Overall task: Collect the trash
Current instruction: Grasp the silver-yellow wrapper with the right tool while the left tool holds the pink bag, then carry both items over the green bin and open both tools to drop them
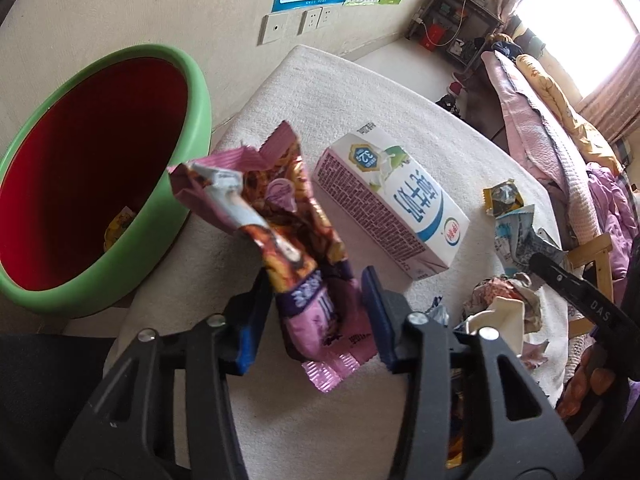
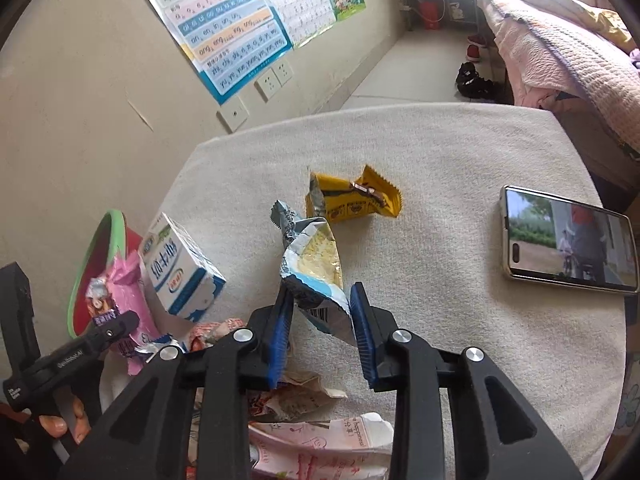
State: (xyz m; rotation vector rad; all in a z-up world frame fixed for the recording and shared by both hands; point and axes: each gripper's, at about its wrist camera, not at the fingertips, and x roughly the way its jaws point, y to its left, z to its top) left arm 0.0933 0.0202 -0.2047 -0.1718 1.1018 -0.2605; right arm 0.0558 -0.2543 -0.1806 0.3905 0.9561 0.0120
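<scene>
Two hand-held grippers work over a round table (image 2: 460, 152) draped in a cream towel. The left gripper (image 1: 316, 296) has a pink and purple snack wrapper (image 1: 288, 216) standing up between its blue pads; the left pad touches the wrapper, while a sliver of space shows at the right pad, so a firm clamp cannot be confirmed. The right gripper (image 2: 320, 320) has a blue and silver foil wrapper (image 2: 316, 264) between its pads, with both pads against the foil's lower end.

At the table's far left edge sits a green bin (image 1: 100, 184) with a red inside, its rim just beside the pink wrapper's top. A milk carton (image 1: 392, 204) lies on its side near the middle, right of the pink wrapper. A yellow wrapper (image 2: 352, 196) lies farther out, apart from the foil one. Crumpled paper and wrappers (image 2: 296, 396) crowd the near edge under both grippers. A phone (image 2: 568, 240) rests flat close to the right rim. Bare towel lies open between the yellow wrapper and the phone, and across the far side up to the wall.
</scene>
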